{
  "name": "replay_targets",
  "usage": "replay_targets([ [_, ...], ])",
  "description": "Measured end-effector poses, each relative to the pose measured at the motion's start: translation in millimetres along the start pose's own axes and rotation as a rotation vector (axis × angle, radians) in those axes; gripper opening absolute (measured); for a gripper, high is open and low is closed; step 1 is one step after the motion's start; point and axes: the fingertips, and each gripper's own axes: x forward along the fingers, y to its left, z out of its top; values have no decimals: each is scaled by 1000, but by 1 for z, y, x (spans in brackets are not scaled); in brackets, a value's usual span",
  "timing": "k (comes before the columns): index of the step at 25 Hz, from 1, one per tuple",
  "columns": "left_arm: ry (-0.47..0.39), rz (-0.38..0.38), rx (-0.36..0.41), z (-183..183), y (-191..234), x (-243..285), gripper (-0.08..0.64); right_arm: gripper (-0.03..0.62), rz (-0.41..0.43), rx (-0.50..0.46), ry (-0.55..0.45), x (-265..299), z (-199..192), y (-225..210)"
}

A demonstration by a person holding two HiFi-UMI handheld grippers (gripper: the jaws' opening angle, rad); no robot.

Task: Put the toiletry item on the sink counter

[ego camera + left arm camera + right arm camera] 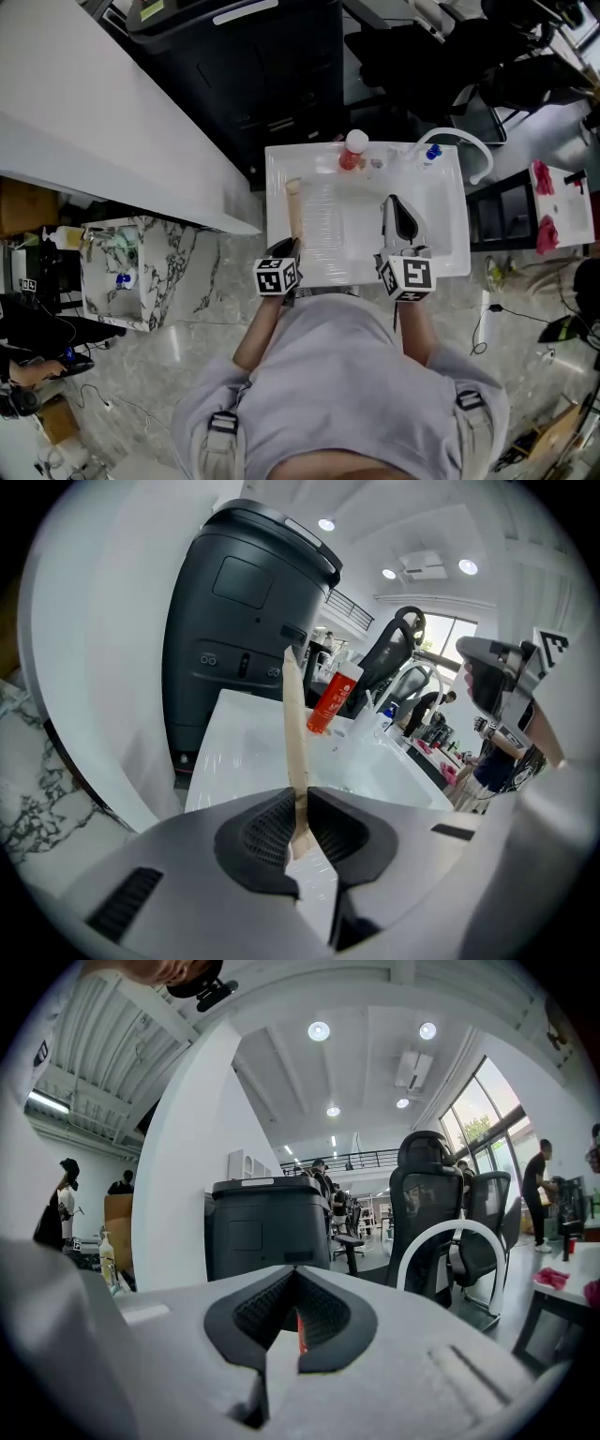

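Thin beige stick (295,733) is pinched tight in my left gripper (300,822), poking straight out ahead of the jaws over the white sink's (281,159) left rim. A red tube (330,700) stands further ahead, slightly right. My right gripper (295,1314), off to the right, is closed on nothing.

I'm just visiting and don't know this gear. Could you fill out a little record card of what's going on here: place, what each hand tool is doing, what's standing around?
Place: white sink with a curved white faucet
Left tongs: shut on a long thin beige item, which reaches out along the sink's left side
Right tongs: shut, holding nothing, above the basin
Back rim: red tube standing upright; blue-capped bottle near the faucet
Progress: beige item not yet let go
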Motion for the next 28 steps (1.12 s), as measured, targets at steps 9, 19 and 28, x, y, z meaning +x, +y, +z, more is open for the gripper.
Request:
replay_targets([
  [9,53,-14,-18,-14,1,10,40,5,-13,1,-4,-8,0,-3],
  [19,128,-22,-34,-32,3,14,40,5,-32,3,2,-15,-1,-5],
  [28,156,-26,-58,-40,5,17,40,5,-42,3,2,-20,-1,-7],
])
